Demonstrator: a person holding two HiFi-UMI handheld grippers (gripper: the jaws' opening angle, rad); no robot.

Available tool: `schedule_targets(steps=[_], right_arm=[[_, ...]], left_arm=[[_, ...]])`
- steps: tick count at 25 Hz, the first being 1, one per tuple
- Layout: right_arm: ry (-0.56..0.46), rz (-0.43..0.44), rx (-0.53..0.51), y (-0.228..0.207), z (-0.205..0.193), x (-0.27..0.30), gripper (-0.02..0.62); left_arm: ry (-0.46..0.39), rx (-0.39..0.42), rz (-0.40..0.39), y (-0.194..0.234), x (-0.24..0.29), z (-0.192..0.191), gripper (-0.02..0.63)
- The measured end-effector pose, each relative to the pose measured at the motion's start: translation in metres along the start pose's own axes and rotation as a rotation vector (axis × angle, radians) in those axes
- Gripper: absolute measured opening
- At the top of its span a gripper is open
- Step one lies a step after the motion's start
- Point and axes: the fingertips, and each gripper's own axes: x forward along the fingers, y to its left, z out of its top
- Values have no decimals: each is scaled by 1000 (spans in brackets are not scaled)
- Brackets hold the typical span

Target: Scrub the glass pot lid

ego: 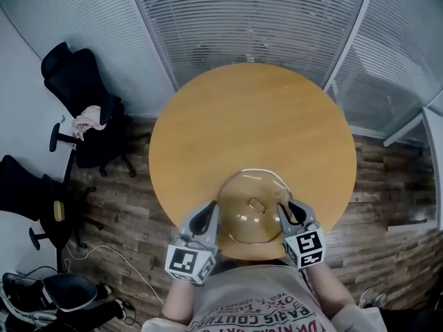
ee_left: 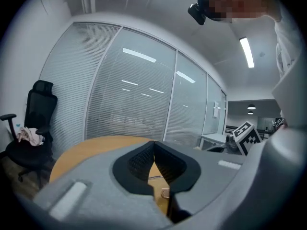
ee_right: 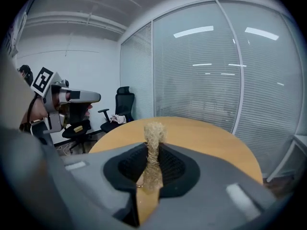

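The glass pot lid [ego: 249, 221], domed with a small loop handle, is near the front edge of the round wooden table [ego: 249, 116]. My left gripper [ego: 213, 216] is at the lid's left rim, shut on it. In the left gripper view the pads meet at the tips [ee_left: 153, 147] and the lid [ee_left: 159, 178] shows in the gap below. My right gripper [ego: 287, 206] is at the lid's right rim, shut on a golden wire scrubber [ego: 282, 198]. In the right gripper view the scrubber [ee_right: 154, 131] sticks out past the fingertips [ee_right: 153, 151].
Two black office chairs [ego: 83, 95] [ego: 34, 199] stand on the wood floor to the left; one has a cloth [ego: 86, 120] on it. Glass partitions with blinds [ego: 249, 19] curve behind the table. Cables [ego: 104, 254] lie on the floor at lower left.
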Motion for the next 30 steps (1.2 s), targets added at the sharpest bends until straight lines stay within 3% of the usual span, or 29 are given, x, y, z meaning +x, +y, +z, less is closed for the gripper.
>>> schedule_targets(steps=[6,11,18,26,30], right_arm=[[164,104,-75,-16,-36,52,63],[327,247,-317,-15,-72,82,64],[390,399,-658,-2,-101,120,64],[445,519,-876,9,-121,139,64],[482,533,-1018,8,-135,133,64]], left_arm=[[56,18,35,9,29,-26,8],[111,9,54,4,40,-46,8],[142,-44,124,19,40,-57,8],[139,-49,149,28,33,-54,8],[136,-45,136,17,26,-52,8]])
